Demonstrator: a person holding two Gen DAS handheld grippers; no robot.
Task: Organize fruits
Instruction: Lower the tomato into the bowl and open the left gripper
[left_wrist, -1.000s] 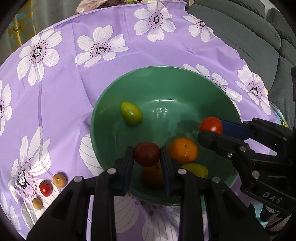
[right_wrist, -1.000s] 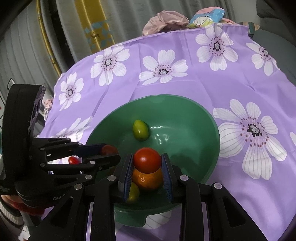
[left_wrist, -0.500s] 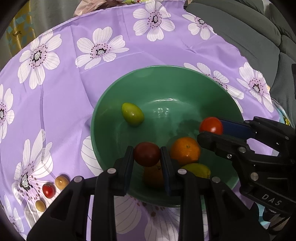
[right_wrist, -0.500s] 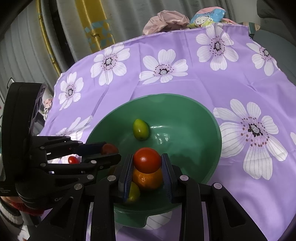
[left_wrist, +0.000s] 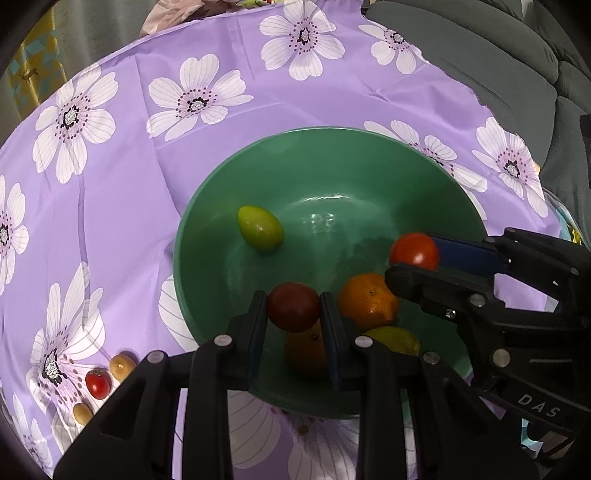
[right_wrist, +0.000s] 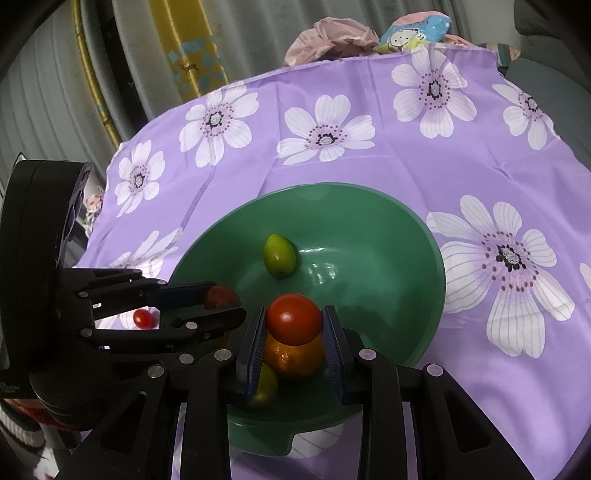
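Your surface is a table under a purple cloth (left_wrist: 122, 221) printed with white flowers. In the left wrist view, you have a green bowl (left_wrist: 207, 236) sitting directly on it at centre frame. At the lower left, a small red tomato (left_wrist: 98, 384) lies on the cloth between two small brownish fruits (left_wrist: 122, 367), near each other on a printed flower.
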